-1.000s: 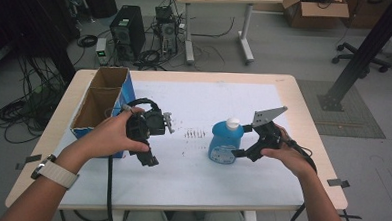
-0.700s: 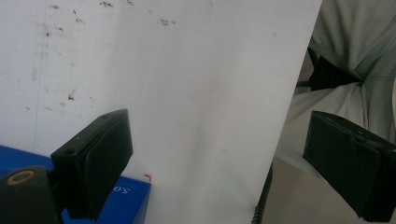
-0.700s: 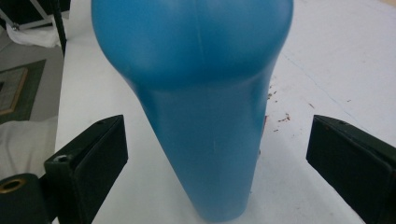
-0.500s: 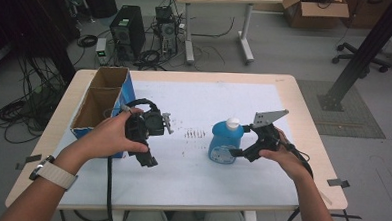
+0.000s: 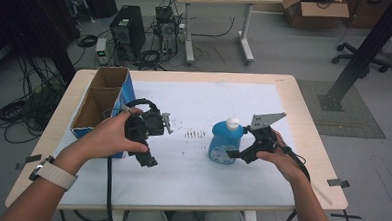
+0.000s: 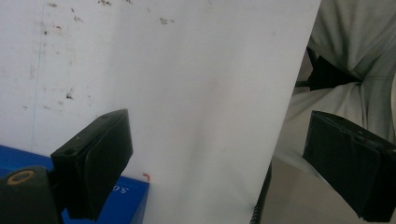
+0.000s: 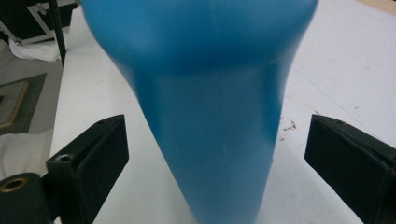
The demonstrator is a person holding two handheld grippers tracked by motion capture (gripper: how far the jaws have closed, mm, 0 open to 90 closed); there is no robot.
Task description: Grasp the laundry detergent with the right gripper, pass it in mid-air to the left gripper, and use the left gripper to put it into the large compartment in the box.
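A blue plastic bottle (image 5: 224, 146) with a white cap stands upright on the white table cover, right of centre. My right gripper (image 5: 235, 153) is at its right side, open. In the right gripper view the bottle (image 7: 205, 93) stands between the two wide-apart jaws, and neither pad touches it. My left gripper (image 5: 145, 156) is held above the table's left part, open and empty, pointing toward the near edge. In the left gripper view its jaws frame bare white cover (image 6: 187, 93) and the person's lap.
A cardboard box (image 5: 101, 104) with a blue side stands open at the table's left edge, close behind my left hand; its blue side (image 6: 126, 200) also appears low in the left gripper view. Small dark marks (image 5: 195, 134) dot the cover between the grippers. A cable hangs from the left gripper over the near edge.
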